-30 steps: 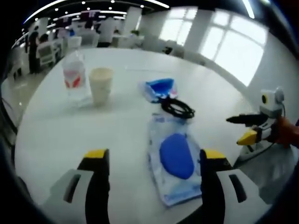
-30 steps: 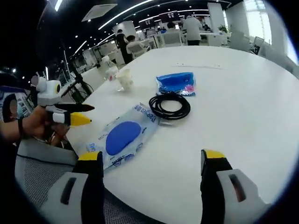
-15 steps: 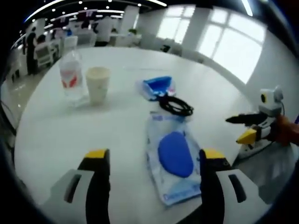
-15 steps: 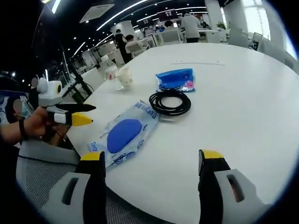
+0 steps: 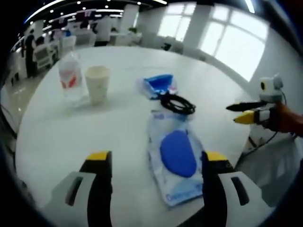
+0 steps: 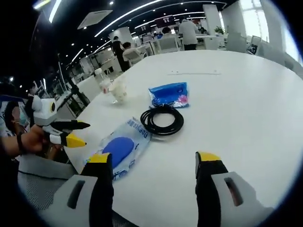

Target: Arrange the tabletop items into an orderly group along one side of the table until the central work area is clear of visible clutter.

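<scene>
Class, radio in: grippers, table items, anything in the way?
Left gripper and right gripper open, empty. Wipes pack, black cable coil, blue pouch, paper cup, water bottle unsorted. Nothing blocking.

In the left gripper view, the right gripper [image 5: 242, 112] has lifted higher beside the surface [image 5: 118, 127] edge than a second ago. In the right gripper view, the left gripper [image 6: 75, 133] has dropped lower, closer to the wipes pack [image 6: 118, 147]. The items on the surface have not moved.
</scene>
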`<state>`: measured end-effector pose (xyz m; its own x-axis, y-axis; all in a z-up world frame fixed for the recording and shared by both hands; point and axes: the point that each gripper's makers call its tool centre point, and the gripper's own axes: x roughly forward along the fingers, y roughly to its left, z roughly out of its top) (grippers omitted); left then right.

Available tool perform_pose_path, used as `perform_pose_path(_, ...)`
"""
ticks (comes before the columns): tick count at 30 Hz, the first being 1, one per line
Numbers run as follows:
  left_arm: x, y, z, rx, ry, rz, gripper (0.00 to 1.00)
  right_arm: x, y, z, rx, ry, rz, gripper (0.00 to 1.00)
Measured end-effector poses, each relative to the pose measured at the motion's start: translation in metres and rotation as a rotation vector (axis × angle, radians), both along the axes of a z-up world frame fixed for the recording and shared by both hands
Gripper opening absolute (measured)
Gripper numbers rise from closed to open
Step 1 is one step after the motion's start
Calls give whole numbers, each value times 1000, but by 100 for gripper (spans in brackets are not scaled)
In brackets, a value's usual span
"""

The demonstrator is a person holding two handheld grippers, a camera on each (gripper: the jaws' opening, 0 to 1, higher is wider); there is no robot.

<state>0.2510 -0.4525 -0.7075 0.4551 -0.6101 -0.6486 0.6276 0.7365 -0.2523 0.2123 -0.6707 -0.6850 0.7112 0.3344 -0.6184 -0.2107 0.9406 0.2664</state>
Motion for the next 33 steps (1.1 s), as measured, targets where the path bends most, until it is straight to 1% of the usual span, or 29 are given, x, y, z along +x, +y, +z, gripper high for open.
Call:
perform_pose_path(2, 0, 1, -1, 2, 0, 1, 75, 6, -1, 1, -6, 0, 5, 71)
perform_pose_path(3, 0, 1, -2, 5, 2, 3, 75, 11, -3, 0, -22, 3, 17, 71)
perform_pose_path(9, -1, 2, -3, 14, 8, 3, 74, 33, -10, 3, -34, -1, 35, 70)
perform_pose_path(12, 0, 4, -4, 20, 9, 6, 74, 49, -14, 5, -46, -4, 51, 70)
perform_pose_path(15, 4, 7, -2, 13, 8, 24, 74, 63, -15, 7, -54, -11, 65, 69)
perform_pose_path(21, 9, 14, -2, 3, 15, 74, 74, 88, -15, 3, -75, -9, 93, 69)
perform_pose_path(24, 10, 14, -2, 0, 13, 82, 74, 104, -14, 1, -77, -10, 94, 69)
perform_pose_path(29, 10, 15, -4, 12, 14, 82, 74, 125, -14, -5, -67, -9, 103, 69)
perform_pose_path(30, 12, 15, -4, 12, 13, 84, 74, 132, -17, -7, -83, 0, 110, 69)
perform_pose_path(32, 12, 16, -3, 8, 12, 89, 74, 138, -19, -7, -100, -6, 116, 69)
perform_pose_path(33, 12, 17, -3, 7, 13, 92, 74, 146, -22, -5, -104, -15, 116, 68)
